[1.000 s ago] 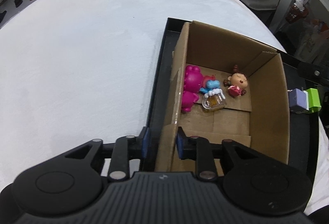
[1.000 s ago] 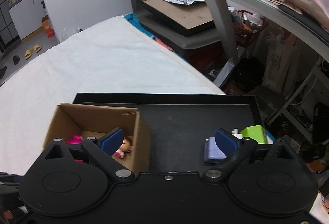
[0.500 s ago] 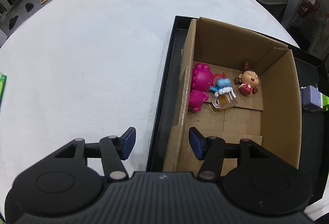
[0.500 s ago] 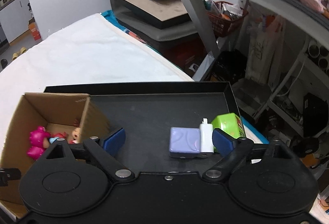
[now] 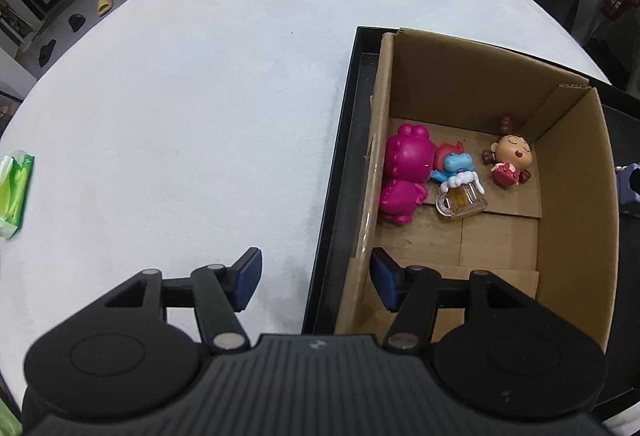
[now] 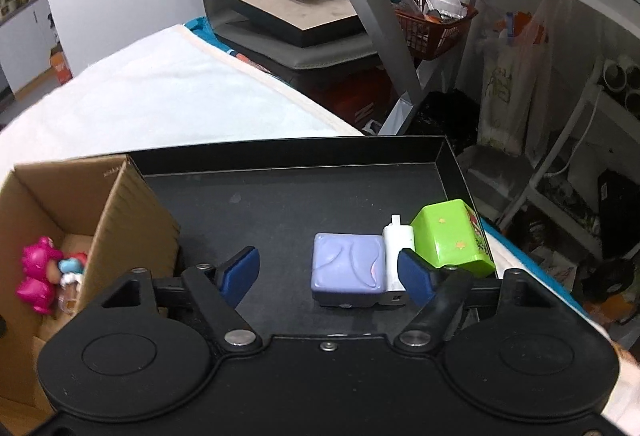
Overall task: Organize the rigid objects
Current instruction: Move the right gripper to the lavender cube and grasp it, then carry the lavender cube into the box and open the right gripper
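Observation:
A cardboard box (image 5: 576,196) stands in a black tray (image 5: 336,188) and holds a magenta figure (image 5: 404,176), a blue figure with a beer mug (image 5: 460,188) and a small doll (image 5: 510,160). My left gripper (image 5: 316,282) is open, astride the box's near left wall without touching it. In the right wrist view a lilac box (image 6: 348,268), a white block (image 6: 396,252) and a green box (image 6: 452,240) sit side by side on the black tray (image 6: 280,204). My right gripper (image 6: 328,276) is open just in front of the lilac box.
A white cloth (image 5: 180,84) covers the table left of the tray, with a green tissue pack (image 5: 14,188) at its far left edge. The cardboard box (image 6: 60,204) stands at the left of the right wrist view. Shelving and a stacked tray (image 6: 304,12) stand behind.
My left gripper let go of the box's wall, opened wide and pulled back a little. My right gripper swung right, so the lilac, white and green objects came fully into view.

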Tool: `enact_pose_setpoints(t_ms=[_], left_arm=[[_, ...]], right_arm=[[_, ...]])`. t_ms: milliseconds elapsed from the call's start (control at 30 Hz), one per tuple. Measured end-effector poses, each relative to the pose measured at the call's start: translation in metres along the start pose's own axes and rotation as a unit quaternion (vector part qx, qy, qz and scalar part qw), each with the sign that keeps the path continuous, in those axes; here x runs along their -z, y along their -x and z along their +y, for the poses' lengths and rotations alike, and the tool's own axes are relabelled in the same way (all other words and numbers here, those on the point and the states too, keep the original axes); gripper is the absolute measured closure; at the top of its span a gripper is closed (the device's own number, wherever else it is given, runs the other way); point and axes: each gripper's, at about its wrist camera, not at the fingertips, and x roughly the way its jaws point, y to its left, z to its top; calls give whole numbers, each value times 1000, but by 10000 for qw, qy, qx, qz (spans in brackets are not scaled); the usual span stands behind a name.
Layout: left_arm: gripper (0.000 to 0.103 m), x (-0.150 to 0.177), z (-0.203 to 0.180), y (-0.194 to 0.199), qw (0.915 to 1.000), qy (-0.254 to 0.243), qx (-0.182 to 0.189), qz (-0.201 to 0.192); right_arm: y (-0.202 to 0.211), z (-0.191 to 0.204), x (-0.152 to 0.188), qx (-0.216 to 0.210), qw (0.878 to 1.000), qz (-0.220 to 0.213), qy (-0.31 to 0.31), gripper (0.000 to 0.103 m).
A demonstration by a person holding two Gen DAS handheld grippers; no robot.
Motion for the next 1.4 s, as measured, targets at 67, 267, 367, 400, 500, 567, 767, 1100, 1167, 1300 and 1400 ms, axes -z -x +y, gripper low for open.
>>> enact_pose_setpoints(t_ms=[67, 267, 367, 400, 500, 567, 767, 1100, 1167, 1300, 1400], left_arm=[[45, -1, -4, 1, 10000, -31, -72, -15], [45, -5, -16, 2, 9997, -126, -219, -48], [45, -5, -21, 3, 9995, -163, -280, -39], [45, -6, -23, 3, 9994, -183, -296, -43], [45, -6, -27, 5, 9991, -263, -343, -51], [45, -7, -29, 5, 9990, -257, -356, -42], [45, -7, -31, 5, 9990, -269, -361, -7], [45, -5, -27, 7, 9993, -239, -289, -13], [45, -6, -25, 8, 9995, -216, -240, -22], [45, -6, -23, 10, 9997, -198, -159, -40], [45, -5, -21, 11, 9998, -184, -63, -55]], right_arm=[[-4, 2, 2, 47, 9999, -25, 92, 29], [-15, 0, 5, 21, 9999, 31, 105, 37], [-15, 3, 5, -3, 9998, -13, 193, 47], [-17, 2, 5, -72, 9998, 48, 160, 52], [-25, -2, 6, -417, 9985, 353, -78, 59], [-25, 1, 6, -387, 9987, 333, 7, 59], [-27, 2, 9, -373, 9986, 377, 57, 59], [-11, 0, 3, -586, 9966, 572, -47, 60], [-7, 2, 2, -642, 9965, 541, -39, 60], [4, 8, -2, -657, 9967, 467, 25, 60], [12, 12, -7, -669, 9969, 420, 49, 60]])
